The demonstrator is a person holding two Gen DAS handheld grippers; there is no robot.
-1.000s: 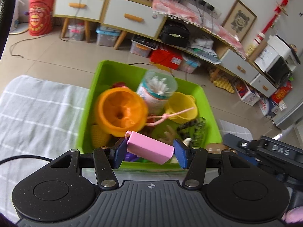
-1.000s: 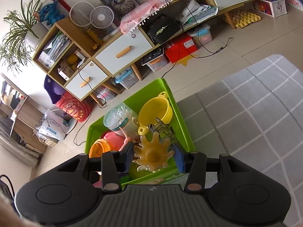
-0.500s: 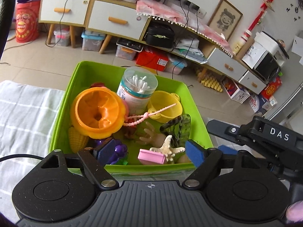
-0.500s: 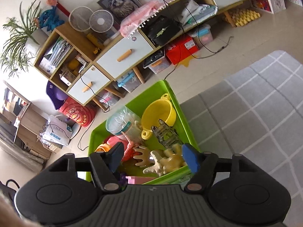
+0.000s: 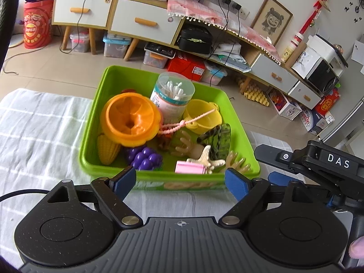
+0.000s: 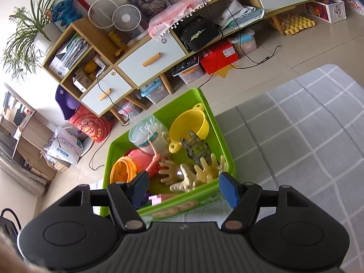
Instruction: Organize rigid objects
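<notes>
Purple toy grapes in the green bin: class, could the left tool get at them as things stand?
Probably yes. The grapes lie uncovered near the bin's front wall, just beyond the open, empty left tool; only that low wall stands between.

A grey cloth with a white grid [image 6: 302, 141] is covering the surface I am working over, spreading out to the right of my right gripper [image 6: 183, 187] and to the left of my left gripper [image 5: 179, 182]. The green bin [image 5: 91, 136] is sitting directly on it, just ahead of both sets of fingertips.
</notes>
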